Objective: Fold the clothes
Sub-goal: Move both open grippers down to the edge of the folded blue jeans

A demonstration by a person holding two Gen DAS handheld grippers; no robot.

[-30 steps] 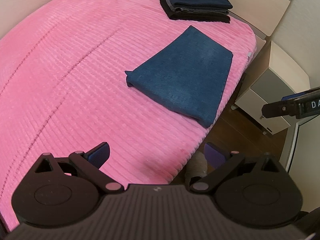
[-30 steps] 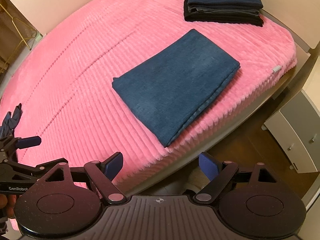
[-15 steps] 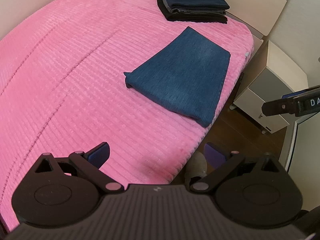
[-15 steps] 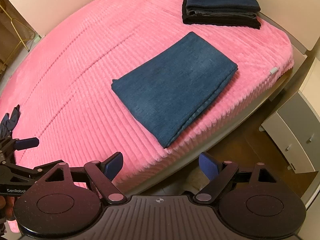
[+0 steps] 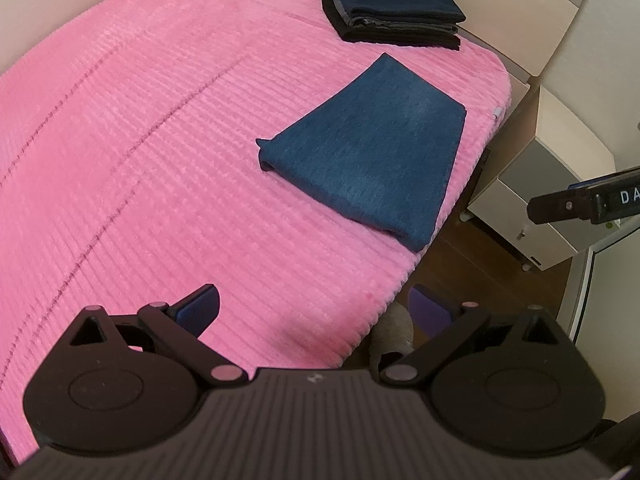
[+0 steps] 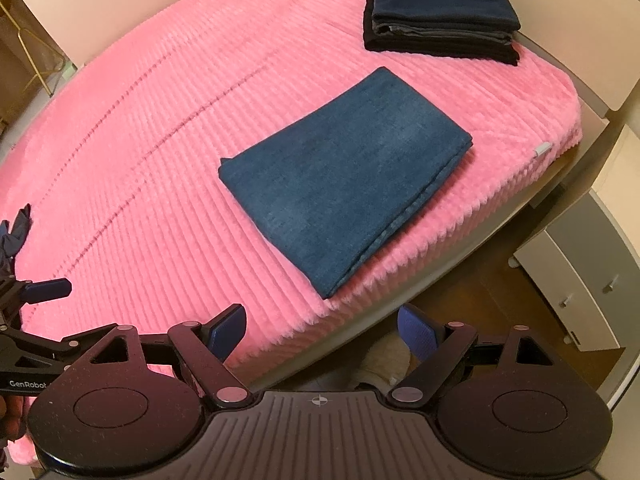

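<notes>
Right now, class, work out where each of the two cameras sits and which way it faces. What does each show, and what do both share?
Left wrist: sits on the left gripper, looking forward over the pink blanket; its open fingers show, with the right gripper at the right edge.
Right wrist: sits on the right gripper, open, above the bed's edge; the left gripper shows at left.
Shared: the folded blue cloth and the dark stack.

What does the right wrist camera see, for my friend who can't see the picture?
A folded blue cloth lies flat on a pink bed cover, near its edge. Behind it sits a neat stack of dark folded clothes. The right gripper is open and empty at the bottom.
</notes>
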